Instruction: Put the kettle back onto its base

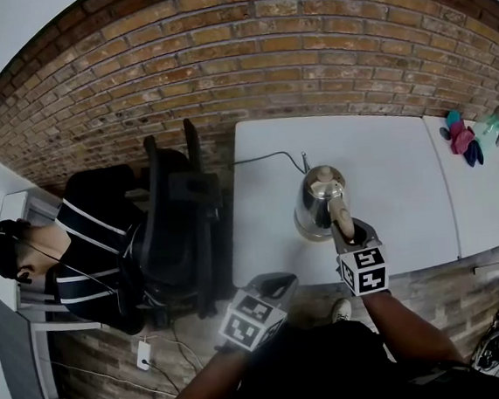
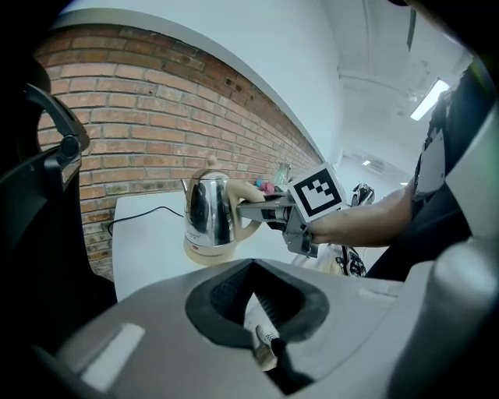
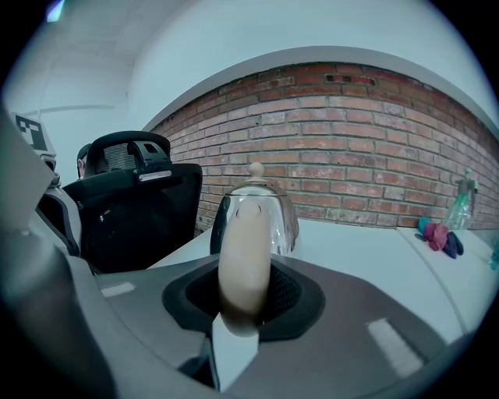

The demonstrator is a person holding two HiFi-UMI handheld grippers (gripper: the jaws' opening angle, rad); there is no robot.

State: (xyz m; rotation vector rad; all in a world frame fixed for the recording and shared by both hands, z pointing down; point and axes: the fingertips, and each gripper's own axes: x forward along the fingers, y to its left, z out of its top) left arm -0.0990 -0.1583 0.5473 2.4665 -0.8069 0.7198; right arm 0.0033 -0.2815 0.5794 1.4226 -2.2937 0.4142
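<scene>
Our right gripper (image 1: 345, 225) clamps the kettle (image 1: 318, 198) by its handle (image 3: 243, 257), our left gripper (image 1: 280, 283) gapes empty; if we seat it off-centre on the base (image 2: 209, 248) it could tip

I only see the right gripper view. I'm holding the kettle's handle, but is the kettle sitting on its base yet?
Observer: In the left gripper view the kettle sits right on its cream base. I see no gap.
Operator: Does the base have a wire?
Observer: Yes, the head view shows a dark cord crossing the table to the edge by the chair.
Operator: What's my other gripper doing?
Observer: The left gripper hangs off the table's near edge, fingers apart, holding nothing.
</scene>
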